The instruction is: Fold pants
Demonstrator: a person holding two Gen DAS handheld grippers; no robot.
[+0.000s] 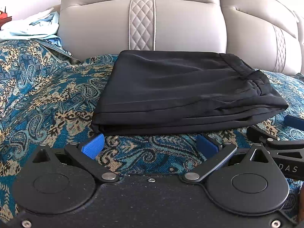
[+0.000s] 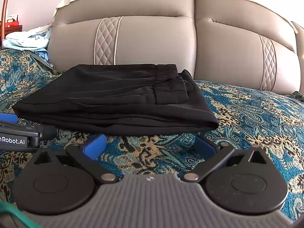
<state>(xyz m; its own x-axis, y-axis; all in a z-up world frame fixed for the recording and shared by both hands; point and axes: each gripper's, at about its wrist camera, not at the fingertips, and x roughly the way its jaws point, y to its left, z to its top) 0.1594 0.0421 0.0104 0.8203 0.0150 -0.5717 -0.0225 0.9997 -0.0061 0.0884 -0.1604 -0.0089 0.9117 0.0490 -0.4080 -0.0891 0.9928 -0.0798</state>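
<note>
The black pants (image 1: pixel 180 93) lie folded in a flat stack on the patterned blue bedspread (image 1: pixel 47 102), waistband on top at the right. They also show in the right wrist view (image 2: pixel 117 98). My left gripper (image 1: pixel 150 144) is open and empty, just in front of the stack's near edge. My right gripper (image 2: pixel 150 145) is open and empty, also just in front of the near edge. The right gripper shows at the right edge of the left wrist view (image 1: pixel 281 142); the left gripper shows at the left edge of the right wrist view (image 2: pixel 20 134).
A padded beige headboard (image 1: pixel 180 26) stands behind the pants. A light blue crumpled garment (image 1: pixel 32 28) lies at the far left by the headboard. A dark nightstand with a red item (image 2: pixel 11 26) stands at the far left.
</note>
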